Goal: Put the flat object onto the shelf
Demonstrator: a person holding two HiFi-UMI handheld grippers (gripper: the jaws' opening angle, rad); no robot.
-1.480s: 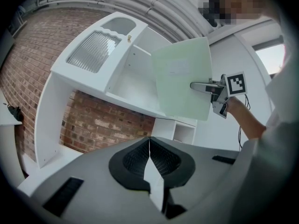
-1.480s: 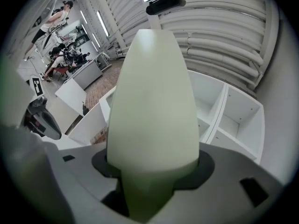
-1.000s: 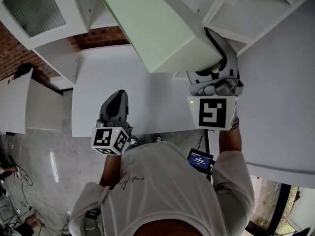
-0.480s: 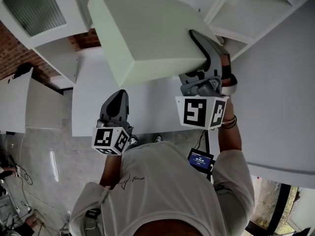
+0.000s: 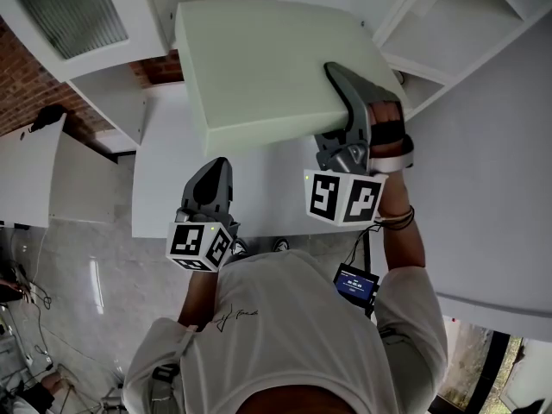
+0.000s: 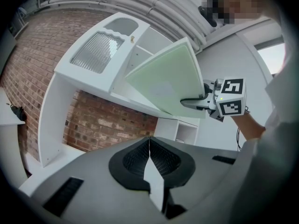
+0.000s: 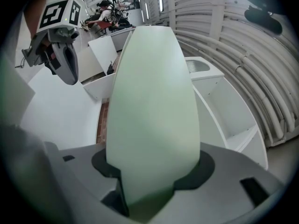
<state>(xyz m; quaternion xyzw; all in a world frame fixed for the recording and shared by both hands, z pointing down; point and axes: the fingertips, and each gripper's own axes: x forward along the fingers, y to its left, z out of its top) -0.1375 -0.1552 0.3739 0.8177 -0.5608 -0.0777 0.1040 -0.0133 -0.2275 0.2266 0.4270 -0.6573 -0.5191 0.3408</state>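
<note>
Right gripper (image 5: 338, 78) clamps the foam slab (image 5: 259, 59) by its edge (left gripper (image 5: 215, 167) closed, empty) — held so, it could knock the shelf (image 5: 448, 26) at 1 o'clock.

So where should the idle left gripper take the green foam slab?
Likely the green foam slab's near edge toward its left corner, coming from below and in front, jaws opened across its thickness. The right gripper clamps only the right end, leaving the wide left part unsupported. The left gripper is shut and empty below it.
</note>
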